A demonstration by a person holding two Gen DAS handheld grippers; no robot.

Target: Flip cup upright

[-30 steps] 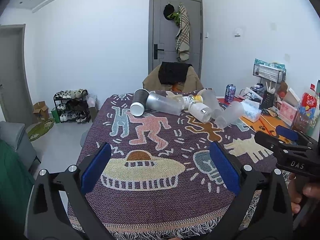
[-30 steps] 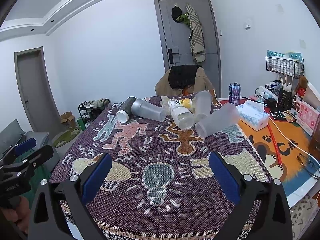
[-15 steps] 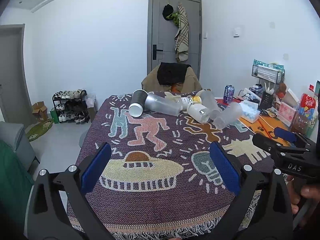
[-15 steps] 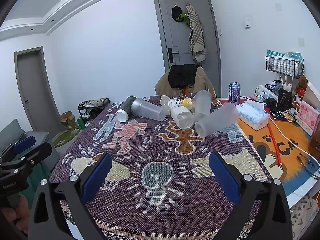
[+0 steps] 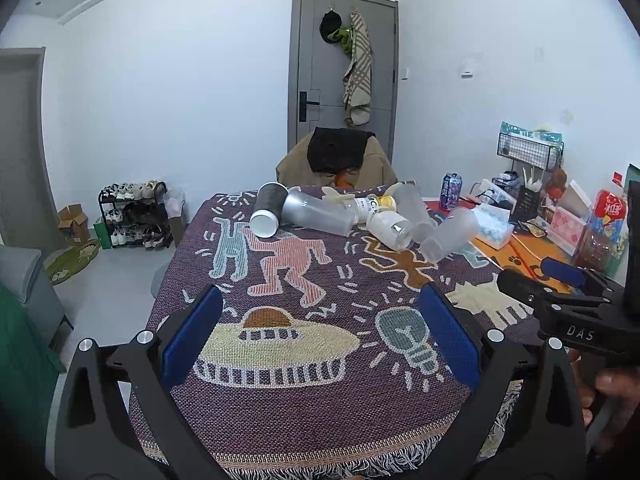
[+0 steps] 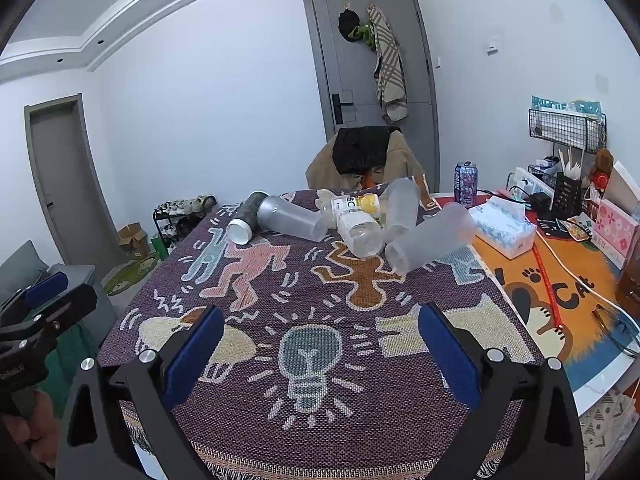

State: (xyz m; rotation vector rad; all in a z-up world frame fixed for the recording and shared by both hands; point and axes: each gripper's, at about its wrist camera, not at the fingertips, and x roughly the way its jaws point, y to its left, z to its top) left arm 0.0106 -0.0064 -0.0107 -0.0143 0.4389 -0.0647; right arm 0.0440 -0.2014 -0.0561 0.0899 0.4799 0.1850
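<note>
Several cups and bottles lie on their sides at the far end of the patterned tablecloth [image 5: 304, 400]: a dark cup with a white lid [image 5: 267, 209], a frosted cup [image 5: 318, 217] beside it, a clear bottle [image 5: 388, 227], and a frosted cup [image 5: 450, 239] at the right. The same pile shows in the right wrist view, with the dark cup [image 6: 245, 220] and the right frosted cup [image 6: 430, 242]. My left gripper [image 5: 318, 336] is open and empty over the near edge. My right gripper [image 6: 320, 356] is open and empty, also near the front edge.
A chair with a black jacket [image 5: 338, 156] stands behind the table. At the right are a drink can [image 6: 465, 179], a tissue pack [image 6: 503, 229], a wire rack [image 6: 566, 128] and boxes on an orange mat [image 6: 560, 292]. A shoe rack [image 5: 134, 216] stands on the floor at left.
Both grippers have drawn back slightly from the table, so the cups look a little farther off. Nothing on the table has moved.
</note>
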